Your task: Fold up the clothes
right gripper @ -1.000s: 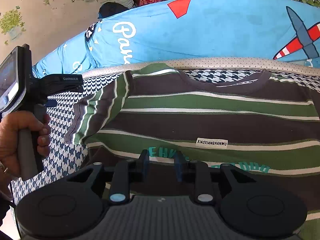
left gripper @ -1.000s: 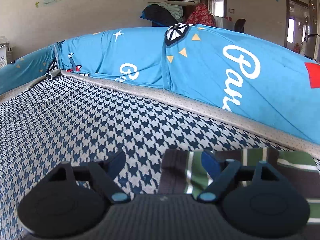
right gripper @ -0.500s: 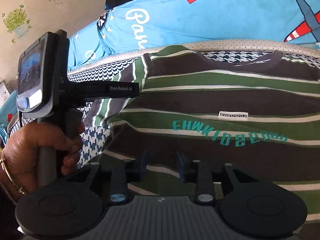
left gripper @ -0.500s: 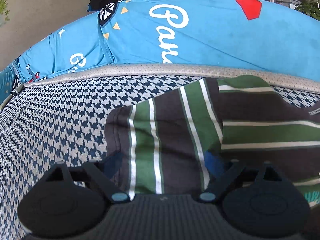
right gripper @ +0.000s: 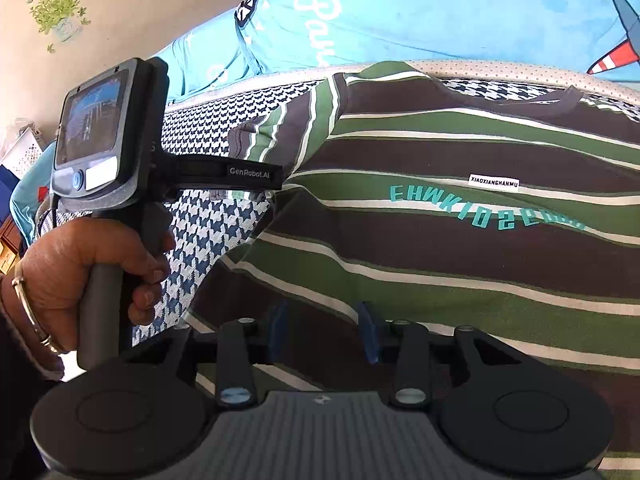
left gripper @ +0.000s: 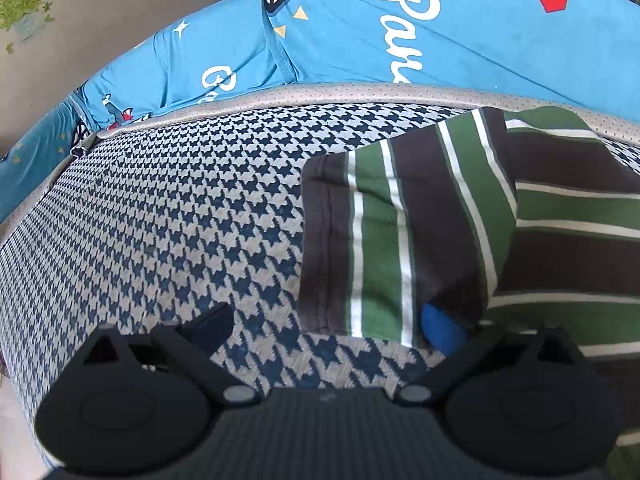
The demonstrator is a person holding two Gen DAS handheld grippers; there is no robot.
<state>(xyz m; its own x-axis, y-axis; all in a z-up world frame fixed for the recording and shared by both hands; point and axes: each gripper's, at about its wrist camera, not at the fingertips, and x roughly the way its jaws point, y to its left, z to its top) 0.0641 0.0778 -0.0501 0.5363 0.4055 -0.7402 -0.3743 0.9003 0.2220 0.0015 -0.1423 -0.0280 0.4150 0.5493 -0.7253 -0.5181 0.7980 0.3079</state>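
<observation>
Item: striped shirt (right gripper: 460, 152), brown and green with thin white lines, lying flat on a houndstooth cover (left gripper: 160, 220).

Left wrist view: shows only the shirt's sleeve (left gripper: 400, 232), at centre right of the frame, and an edge of the body at far right. The left gripper (left gripper: 326, 326) fills the bottom; its jaws stand wide and are opening. One blue fingertip (left gripper: 440, 328) lies at the sleeve's lower hem, the dark one (left gripper: 212, 324) over bare cover at lower left. The hem sits between them, and the pads do not press on it. A blue sheet (left gripper: 460, 40) with white script and a red patch fills the upper frame, behind a grey dotted band (left gripper: 320, 94).

Right wrist view: shows what the other lacks, namely the shirt's whole front with teal lettering (right gripper: 480, 208), a small white label (right gripper: 494, 183) and the neckline at upper right. The right gripper (right gripper: 322, 328), bottom centre, has jaws partly apart and opening, over the shirt's lower body; whether they touch the cloth cannot be told. At left, a hand (right gripper: 80, 272) with a bangle grips the handle of the left gripper's device, whose small screen (right gripper: 92, 120) faces the lens. A plant sticker (right gripper: 58, 12) marks the wall at upper left.
</observation>
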